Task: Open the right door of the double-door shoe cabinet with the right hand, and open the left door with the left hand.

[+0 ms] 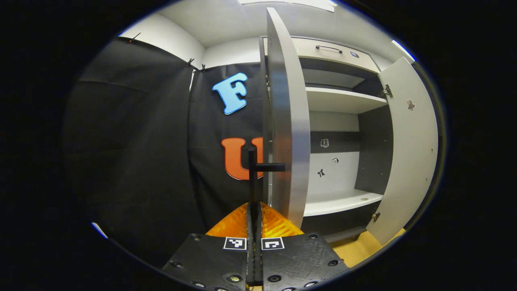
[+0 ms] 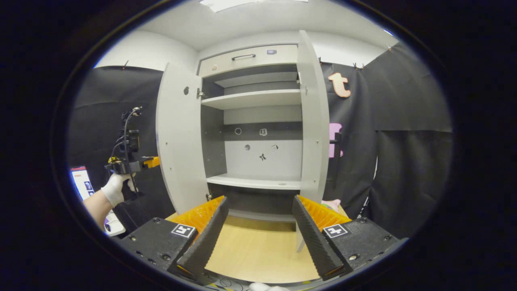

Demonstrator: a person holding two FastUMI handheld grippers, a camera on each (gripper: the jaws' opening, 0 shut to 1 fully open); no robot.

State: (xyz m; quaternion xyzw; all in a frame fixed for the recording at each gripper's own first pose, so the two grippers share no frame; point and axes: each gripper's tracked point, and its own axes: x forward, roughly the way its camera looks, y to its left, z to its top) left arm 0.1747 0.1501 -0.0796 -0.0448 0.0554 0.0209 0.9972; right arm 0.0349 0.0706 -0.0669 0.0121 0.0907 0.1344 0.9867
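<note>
bright, even | ceiling light [image 2: 226, 4] overhead | sharp | fisheye-curved edges

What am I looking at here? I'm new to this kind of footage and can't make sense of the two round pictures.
A person holds a two-finger gripper in each hand, and a fisheye camera rides on each. In the left gripper view, the left gripper is shut on the black handle of the cabinet's left door, seen edge-on and swung open. In the right gripper view, the right gripper is open and holds nothing; it faces the cabinet, whose shelves look bare. The right door stands open too. At that view's left, a gloved hand holds the left gripper behind the left door.
</note>
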